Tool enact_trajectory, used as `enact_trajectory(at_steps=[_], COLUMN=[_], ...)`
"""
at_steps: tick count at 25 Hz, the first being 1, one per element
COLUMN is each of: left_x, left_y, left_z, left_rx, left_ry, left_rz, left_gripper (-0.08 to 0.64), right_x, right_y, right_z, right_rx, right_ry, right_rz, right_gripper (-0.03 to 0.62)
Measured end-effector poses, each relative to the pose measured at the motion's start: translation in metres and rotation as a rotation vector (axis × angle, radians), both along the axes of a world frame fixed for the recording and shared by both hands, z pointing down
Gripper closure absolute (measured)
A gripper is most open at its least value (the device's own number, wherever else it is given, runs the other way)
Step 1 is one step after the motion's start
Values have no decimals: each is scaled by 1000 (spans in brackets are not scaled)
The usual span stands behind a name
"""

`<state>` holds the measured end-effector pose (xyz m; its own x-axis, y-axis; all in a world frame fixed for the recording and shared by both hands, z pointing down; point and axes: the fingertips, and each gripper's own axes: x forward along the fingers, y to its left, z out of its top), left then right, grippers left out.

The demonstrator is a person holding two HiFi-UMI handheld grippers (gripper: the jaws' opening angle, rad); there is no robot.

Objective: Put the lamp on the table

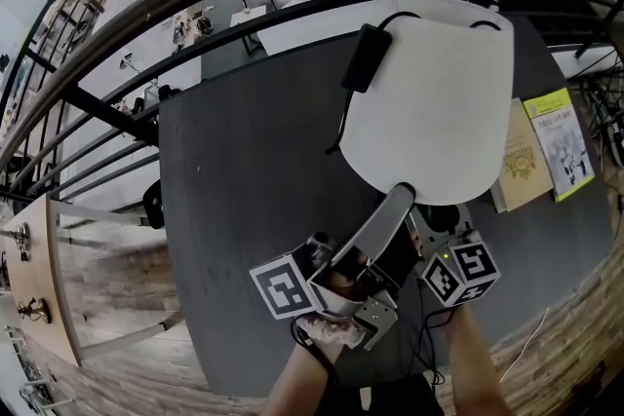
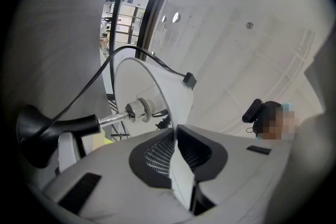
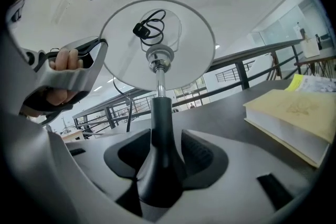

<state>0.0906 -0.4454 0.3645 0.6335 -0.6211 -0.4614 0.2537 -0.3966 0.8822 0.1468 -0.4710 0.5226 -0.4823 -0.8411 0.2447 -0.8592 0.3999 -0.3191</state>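
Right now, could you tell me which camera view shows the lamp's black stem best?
The right gripper view: the black stem rises up the middle, clamped by the right gripper. The left gripper view shows it sideways at its left edge; the head view shows mostly the white shade.

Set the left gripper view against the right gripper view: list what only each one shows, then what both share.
Only the left gripper view: the left gripper shut on the thin edge of the white lampshade.
Only the right gripper view: the right gripper shut on the lamp's black stem, a beige book lying on the dark table, and a hand holding the left gripper.
Both: the shade's underside, its metal socket, the black cord and the stem.
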Motion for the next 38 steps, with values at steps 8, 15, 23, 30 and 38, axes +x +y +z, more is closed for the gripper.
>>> enact_trajectory(at_steps=[8, 15, 23, 30, 38], left_x=[0, -5, -7, -8, -12], left_y=[11, 20, 36, 52, 71], left_z=[4, 6, 11, 18, 23], left_rx=[5, 2, 13, 15, -3], left_ry=[-5, -9, -23, -31, -43], left_rz=[7, 7, 14, 22, 23], left_gripper=[505, 499, 494, 491, 487], right_x=[12, 8, 7, 5, 1], right_y=[20, 40, 67, 85, 105], right_z=[-1, 4, 10, 10, 12], right_rx=[-5, -28, -45, -56, -60], right_ry=[-39, -64, -62, -56, -45], right_rz=[43, 51, 59, 68, 75], right_gripper=[387, 390, 462, 462, 462])
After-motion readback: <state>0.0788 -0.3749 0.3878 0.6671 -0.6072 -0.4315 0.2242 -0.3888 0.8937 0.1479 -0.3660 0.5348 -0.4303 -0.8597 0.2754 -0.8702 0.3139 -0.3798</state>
